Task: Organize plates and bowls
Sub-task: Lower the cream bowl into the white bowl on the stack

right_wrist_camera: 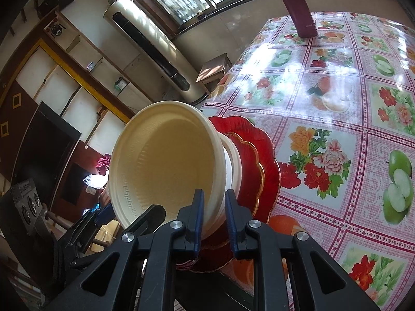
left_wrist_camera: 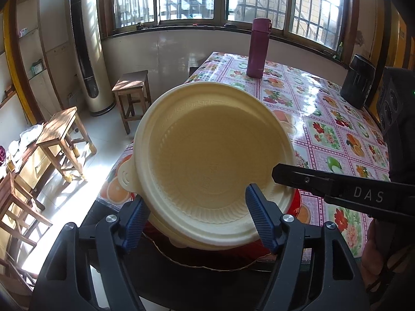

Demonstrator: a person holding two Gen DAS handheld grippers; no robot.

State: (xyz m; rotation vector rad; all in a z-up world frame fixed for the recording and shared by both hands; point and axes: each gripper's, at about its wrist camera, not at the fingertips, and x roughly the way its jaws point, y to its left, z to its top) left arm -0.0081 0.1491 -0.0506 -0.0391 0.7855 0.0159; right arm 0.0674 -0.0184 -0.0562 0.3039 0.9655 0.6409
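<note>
A cream plastic bowl [left_wrist_camera: 215,153] [right_wrist_camera: 166,165] is held tilted above another cream bowl [right_wrist_camera: 232,160] that sits on red plates [right_wrist_camera: 259,155] at the table's near corner. My right gripper [right_wrist_camera: 214,217] is shut on the top bowl's rim; it shows as a black finger in the left wrist view [left_wrist_camera: 288,175]. My left gripper [left_wrist_camera: 197,220] is open, its blue fingers [left_wrist_camera: 259,215] straddling the bowl's near side. The red plates show only as a sliver in the left wrist view [left_wrist_camera: 295,204].
A maroon flask [left_wrist_camera: 258,49] stands at the far side of the flowered tablecloth [left_wrist_camera: 324,129]. A black container [left_wrist_camera: 358,81] sits at the far right. Wooden stools [left_wrist_camera: 132,96] and a standing air conditioner [left_wrist_camera: 85,44] are on the floor to the left.
</note>
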